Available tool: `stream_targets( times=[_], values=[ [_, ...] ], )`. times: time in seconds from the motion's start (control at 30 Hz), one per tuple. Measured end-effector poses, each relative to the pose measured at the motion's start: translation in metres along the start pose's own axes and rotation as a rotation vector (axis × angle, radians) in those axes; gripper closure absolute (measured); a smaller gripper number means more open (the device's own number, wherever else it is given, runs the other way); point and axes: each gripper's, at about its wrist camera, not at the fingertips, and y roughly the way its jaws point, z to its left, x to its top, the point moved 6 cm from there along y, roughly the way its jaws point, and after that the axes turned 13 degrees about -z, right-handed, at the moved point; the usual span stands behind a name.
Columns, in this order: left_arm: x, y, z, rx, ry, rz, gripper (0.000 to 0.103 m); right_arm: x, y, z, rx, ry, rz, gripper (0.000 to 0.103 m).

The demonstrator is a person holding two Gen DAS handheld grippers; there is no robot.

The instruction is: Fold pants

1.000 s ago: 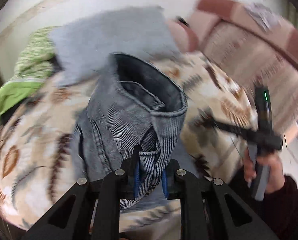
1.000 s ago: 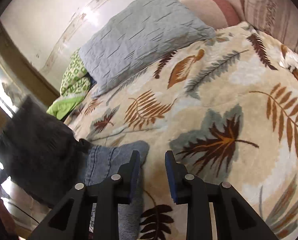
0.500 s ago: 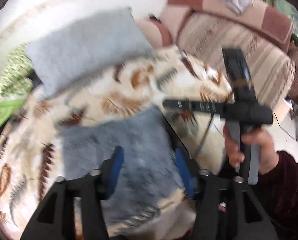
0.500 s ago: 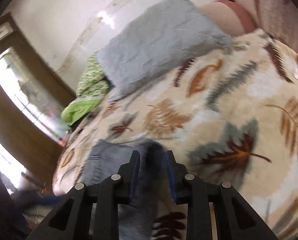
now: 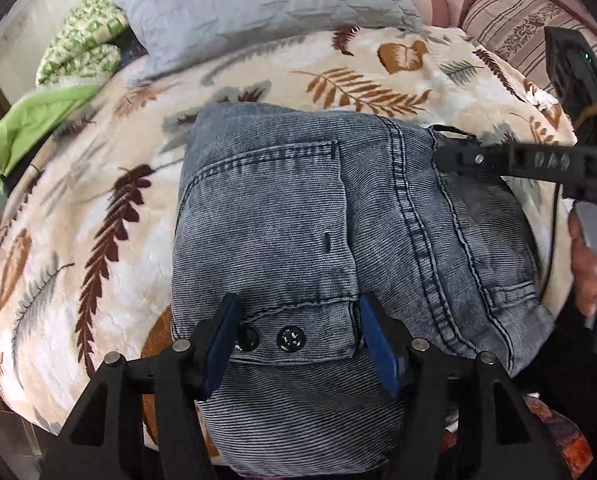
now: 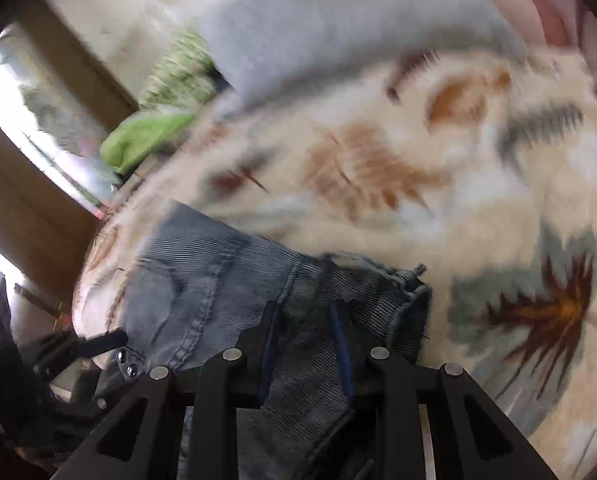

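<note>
The grey-blue denim pants (image 5: pixel 298 216) lie folded in a compact stack near the front edge of the leaf-patterned blanket (image 5: pixel 98 220). A back pocket and two snap buttons face up. My left gripper (image 5: pixel 298 332) is open, its blue-padded fingers straddling the pocket hem just above the cloth. In the right wrist view, which is blurred, my right gripper (image 6: pixel 306 340) is open over the pants (image 6: pixel 202 292), near the waistband corner. The right gripper also shows in the left wrist view (image 5: pixel 498 160), reaching over the pants' right side.
A grey pillow (image 5: pixel 258 8) lies at the back of the bed, with a green patterned cloth (image 5: pixel 74 52) to its left. A striped brown blanket (image 5: pixel 530 20) is at the back right. A window and wooden frame (image 6: pixel 26 168) stand at the left.
My left gripper has let go of the pants, which it held lifted a second ago; they now lie flat on the blanket. The right gripper has moved in over the pants.
</note>
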Motion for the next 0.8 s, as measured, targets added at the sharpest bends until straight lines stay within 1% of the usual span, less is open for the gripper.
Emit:
stream_targets(
  times=[0.07,0.13,0.17,0.3,0.37,0.43,0.5,0.57,0.73,0.8],
  values=[
    [0.003,-0.008,-0.001,0.007,0.014,-0.004,0.041,0.002,-0.007,-0.001,0.001,0.005,-0.007,0.074],
    [0.007,-0.016,0.001,0.004,-0.004,-0.020,0.041,0.001,-0.017,0.004,-0.022,-0.037,-0.032,0.074],
    [0.007,-0.021,0.003,0.007,-0.008,-0.032,0.041,-0.001,-0.024,0.009,-0.019,-0.075,-0.047,0.073],
    [0.012,-0.046,0.005,0.084,0.017,-0.111,0.041,-0.005,-0.058,0.036,0.013,-0.182,-0.117,0.074],
    [0.013,-0.054,0.006,0.108,0.026,-0.132,0.039,-0.010,-0.074,0.045,0.047,-0.191,-0.135,0.073],
    [0.013,-0.062,0.006,0.133,0.037,-0.152,0.037,-0.014,-0.082,0.052,0.056,-0.197,-0.138,0.074],
    [0.014,-0.067,0.007,0.144,0.040,-0.167,0.037,-0.025,-0.087,0.055,0.056,-0.206,-0.125,0.073],
    [0.017,-0.071,0.008,0.146,0.035,-0.181,0.037,-0.040,-0.085,0.057,0.050,-0.216,-0.088,0.074],
    [0.024,-0.074,0.009,0.147,0.023,-0.201,0.037,-0.064,-0.064,0.057,0.006,-0.260,0.003,0.074],
    [0.025,-0.075,0.010,0.143,0.015,-0.206,0.037,-0.070,-0.050,0.050,-0.016,-0.248,0.059,0.074]
  ],
)
